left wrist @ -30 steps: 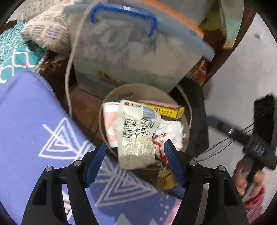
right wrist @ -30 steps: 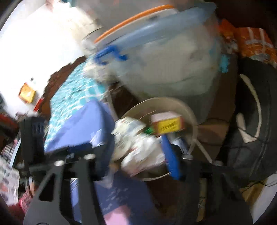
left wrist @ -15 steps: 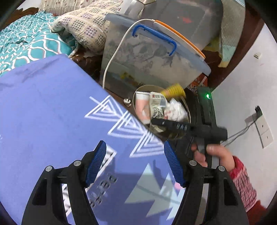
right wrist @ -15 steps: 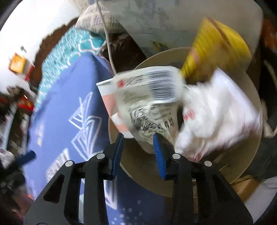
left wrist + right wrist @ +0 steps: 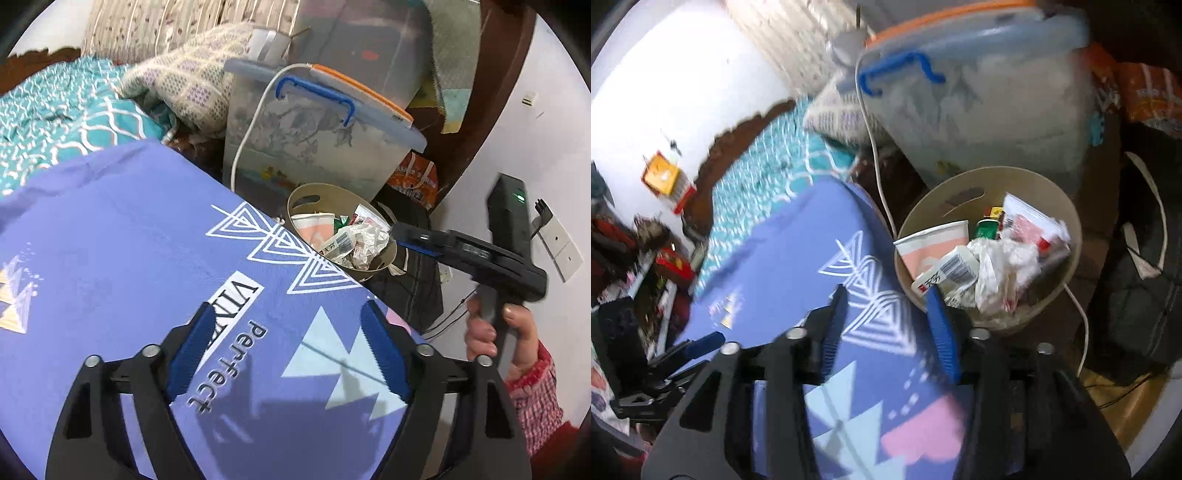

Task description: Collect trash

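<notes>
The purple mat (image 5: 122,236) w/ white triangle print is taking most of both views and is lying under my two tools. Behind its far edge the teal bed cover (image 5: 55,122) and a checked pillow (image 5: 192,88) are lying. A big clear storage box (image 5: 314,147) w/ blue handle (image 5: 317,96) is standing past the mat's far right corner, and a white cable (image 5: 255,122) is hanging down its front.

The beige bin (image 5: 1067,221) is sitting just in front of that box, right beside the mat's edge. The trash is inside it: a pink and white paper cup (image 5: 934,243) is leaning at the side nearest the mat, a crumpled white plastic bag (image 5: 1004,273) is filling the middle, a wrapper w/ barcode (image 5: 945,273) is lying on top between the cup and the bag, and sth green (image 5: 986,227) is showing behind. A black bag (image 5: 1145,280) is lying on the floor to the right of the bin.

My left gripper (image 5: 288,354) is hovering over the mat near the word "perfect"; its jaws have just been opening, they are standing wide and nothing is between them. My right gripper (image 5: 890,325) is hanging at the mat's edge just before the bin rim; its jaws have also just been opening, about half way, and they are holding nothing. In the left view my right hand (image 5: 498,332) is gripping its handle.
</notes>
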Action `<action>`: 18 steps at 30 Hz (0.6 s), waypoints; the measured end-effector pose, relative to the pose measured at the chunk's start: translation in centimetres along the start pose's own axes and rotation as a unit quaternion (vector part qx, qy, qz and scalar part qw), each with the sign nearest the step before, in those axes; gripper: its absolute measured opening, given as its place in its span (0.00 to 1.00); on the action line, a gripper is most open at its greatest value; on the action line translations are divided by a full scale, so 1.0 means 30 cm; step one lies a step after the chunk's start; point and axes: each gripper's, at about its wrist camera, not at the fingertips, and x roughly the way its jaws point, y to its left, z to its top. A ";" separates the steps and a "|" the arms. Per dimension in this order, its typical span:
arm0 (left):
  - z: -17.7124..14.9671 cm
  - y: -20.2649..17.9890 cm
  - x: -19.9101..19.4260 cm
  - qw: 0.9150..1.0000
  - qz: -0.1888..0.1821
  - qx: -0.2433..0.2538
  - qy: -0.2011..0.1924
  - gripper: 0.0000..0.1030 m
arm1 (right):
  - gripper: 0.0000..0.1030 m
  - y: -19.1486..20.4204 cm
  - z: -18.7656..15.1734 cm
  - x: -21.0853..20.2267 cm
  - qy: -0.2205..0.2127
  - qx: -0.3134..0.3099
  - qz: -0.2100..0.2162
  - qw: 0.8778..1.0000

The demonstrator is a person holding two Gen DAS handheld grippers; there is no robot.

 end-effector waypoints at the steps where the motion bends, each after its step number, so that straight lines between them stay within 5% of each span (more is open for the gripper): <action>1: -0.010 -0.002 -0.014 1.000 0.005 0.003 -0.003 0.79 | 0.52 0.004 -0.024 -0.031 -0.012 0.005 -0.002 1.000; 8: -0.101 -0.024 -0.105 0.997 0.072 0.022 -0.023 0.89 | 0.71 0.042 -0.248 -0.169 -0.088 0.039 -0.049 0.994; 18: -0.209 -0.036 -0.184 0.989 0.139 0.030 -0.029 0.92 | 0.81 0.161 -0.434 -0.212 -0.094 0.062 -0.056 0.992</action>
